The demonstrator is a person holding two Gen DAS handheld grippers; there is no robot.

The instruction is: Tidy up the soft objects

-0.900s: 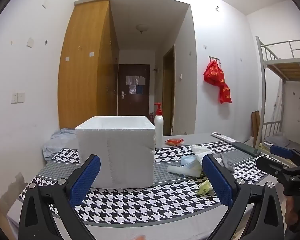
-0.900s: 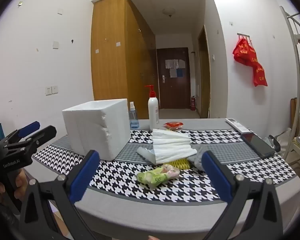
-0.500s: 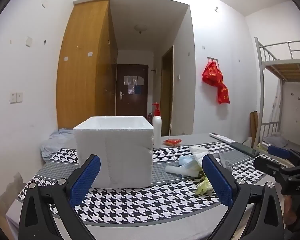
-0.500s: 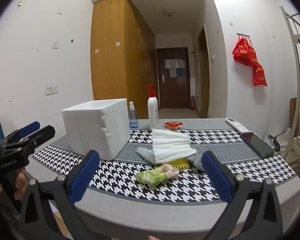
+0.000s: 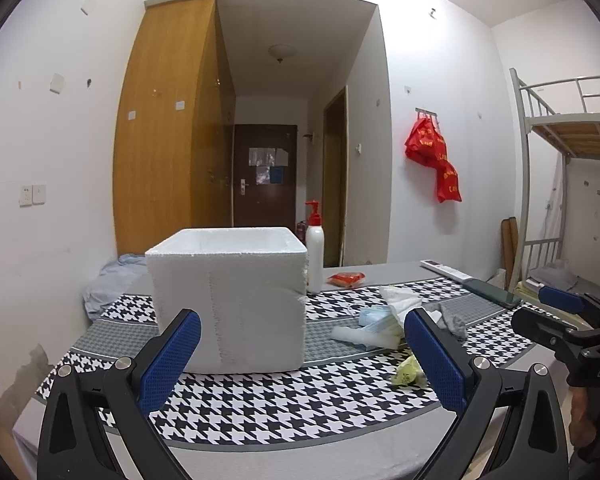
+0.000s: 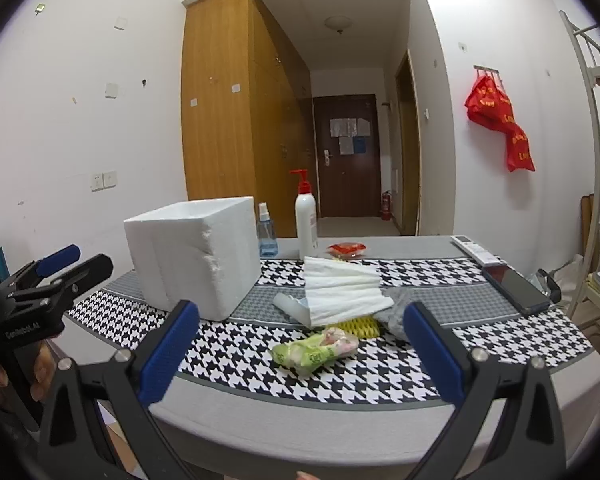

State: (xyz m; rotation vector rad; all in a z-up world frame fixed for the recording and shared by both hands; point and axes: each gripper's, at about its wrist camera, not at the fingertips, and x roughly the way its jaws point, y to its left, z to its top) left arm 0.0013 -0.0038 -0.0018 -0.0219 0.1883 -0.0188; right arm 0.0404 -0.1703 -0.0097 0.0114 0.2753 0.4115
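Observation:
A white foam box (image 5: 230, 300) (image 6: 194, 256) stands open-topped on the left of the houndstooth tablecloth (image 6: 240, 354). To its right lies a heap of soft things: a folded white cloth (image 6: 342, 290), a green packet (image 6: 314, 350), a yellow sponge (image 6: 360, 326) and a grey cloth (image 6: 396, 314). The heap also shows in the left wrist view (image 5: 384, 320). My left gripper (image 5: 302, 354) is open and empty, in front of the box. My right gripper (image 6: 298, 348) is open and empty, short of the green packet.
A red-pump white bottle (image 6: 306, 222) and a small blue spray bottle (image 6: 266, 236) stand behind the box. A red packet (image 6: 346, 248), a remote (image 6: 474, 252) and a phone (image 6: 514, 288) lie at the back right. A bunk bed (image 5: 568, 152) stands to the right.
The left wrist view has shifted slightly; the box and heap sit a little lower and left. The right wrist view is almost unchanged. Both grippers stay open.

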